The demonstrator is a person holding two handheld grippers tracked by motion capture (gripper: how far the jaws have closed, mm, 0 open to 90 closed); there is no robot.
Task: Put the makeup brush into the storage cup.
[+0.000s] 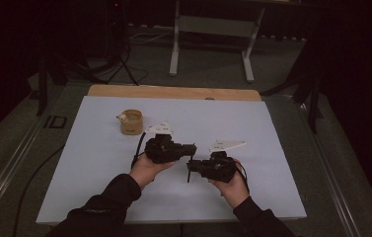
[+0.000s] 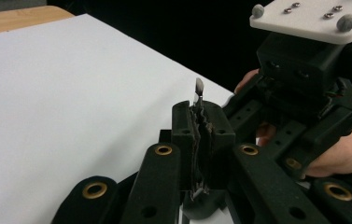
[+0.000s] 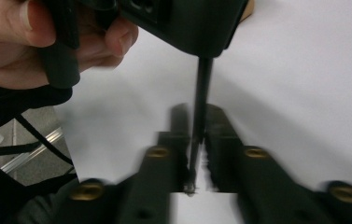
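High view showed a white table [image 1: 99, 163] with a round wooden cup [image 1: 131, 122] well behind the left gripper [image 1: 189, 148], apart from both hands; nothing lay between the grippers. A thin dark rod [image 3: 200, 107] with a small pale tip [image 2: 199, 88] ran between them above the table. The left gripper's fingers [image 2: 183, 128] were pressed together, pinching the rod near its tip. The right gripper [image 1: 191, 167] had its fingers [image 3: 220, 135] standing either side of the rod; blur hid whether they touched it. No readable writing appeared anywhere.
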